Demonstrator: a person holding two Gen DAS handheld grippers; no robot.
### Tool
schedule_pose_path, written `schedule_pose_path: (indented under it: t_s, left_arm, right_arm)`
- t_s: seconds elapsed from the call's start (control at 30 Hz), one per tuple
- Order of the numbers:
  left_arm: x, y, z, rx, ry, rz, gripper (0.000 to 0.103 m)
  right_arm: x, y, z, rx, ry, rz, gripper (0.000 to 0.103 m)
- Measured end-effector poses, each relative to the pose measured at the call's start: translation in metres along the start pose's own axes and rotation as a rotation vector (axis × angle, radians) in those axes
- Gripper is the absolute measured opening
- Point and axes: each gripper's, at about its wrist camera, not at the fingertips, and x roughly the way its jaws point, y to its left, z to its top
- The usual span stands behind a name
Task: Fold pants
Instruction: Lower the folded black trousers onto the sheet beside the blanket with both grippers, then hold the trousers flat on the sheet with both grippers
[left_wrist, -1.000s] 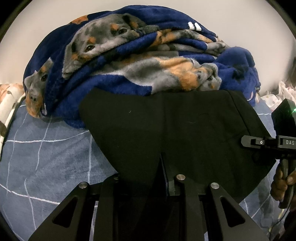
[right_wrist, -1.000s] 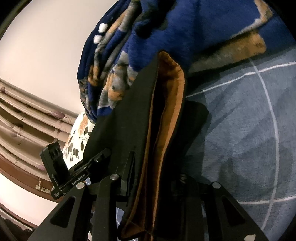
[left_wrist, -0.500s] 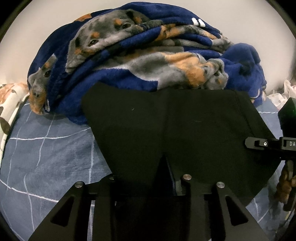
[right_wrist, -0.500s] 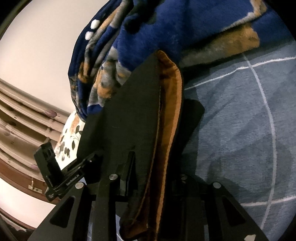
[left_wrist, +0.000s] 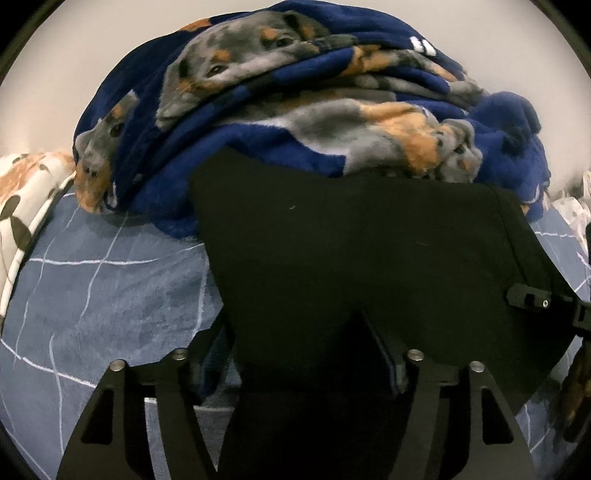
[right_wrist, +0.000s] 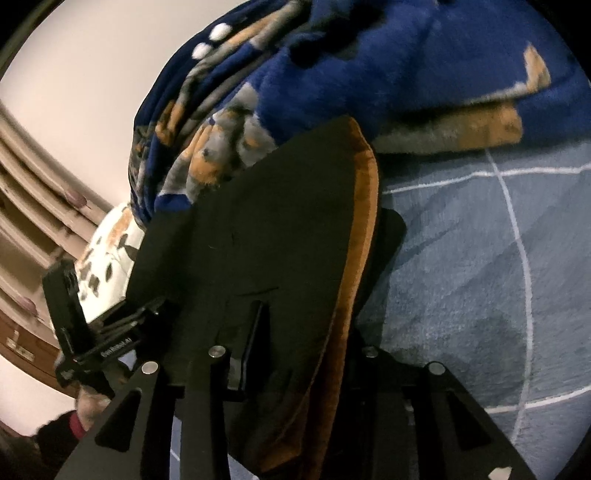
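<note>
The black pants (left_wrist: 354, 258) hang as a flat panel above the grey-blue bed cover, held at two points. My left gripper (left_wrist: 321, 373) is shut on their near edge, its fingertips buried in cloth. My right gripper (right_wrist: 295, 350) is shut on the other edge, where the brown fleece lining (right_wrist: 354, 266) shows along a fold. The right gripper's body shows at the right edge of the left wrist view (left_wrist: 535, 299). The left gripper's body shows at the left of the right wrist view (right_wrist: 92, 347).
A bunched blue blanket with dog prints (left_wrist: 295, 110) lies just behind the pants, also in the right wrist view (right_wrist: 369, 74). A floral pillow (left_wrist: 26, 199) sits at the left. The grey-blue cover with white lines (left_wrist: 92, 295) spreads below. A wooden headboard (right_wrist: 22, 236) is beyond.
Both grippers have carried the pants forward and up, closer to the blanket. The right gripper has swung further right and lower in the left wrist view.
</note>
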Motion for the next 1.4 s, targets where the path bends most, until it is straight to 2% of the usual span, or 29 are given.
schedule_pose_path:
  t_s: [0.23,0.4,0.57,1.4]
  left_arm:
    - [0.003,0.007,-0.006,-0.039,-0.01,0.012,0.08]
    - [0.001,0.007,-0.013,-0.051,-0.027,0.045,0.083]
    - [-0.003,-0.003,-0.017,-0.016,-0.047,0.092,0.083]
    - [-0.004,-0.008,-0.014,-0.022,-0.049,0.105,0.086]
  right_arm:
    - [0.001,0.011,-0.006,-0.068,-0.045,-0.084,0.034]
    - [0.001,0.02,-0.01,-0.117,-0.071,-0.147,0.038]
    - [0.001,0.022,-0.011,-0.127,-0.081,-0.164,0.04]
    - [0.006,0.023,-0.01,-0.148,-0.082,-0.198,0.042]
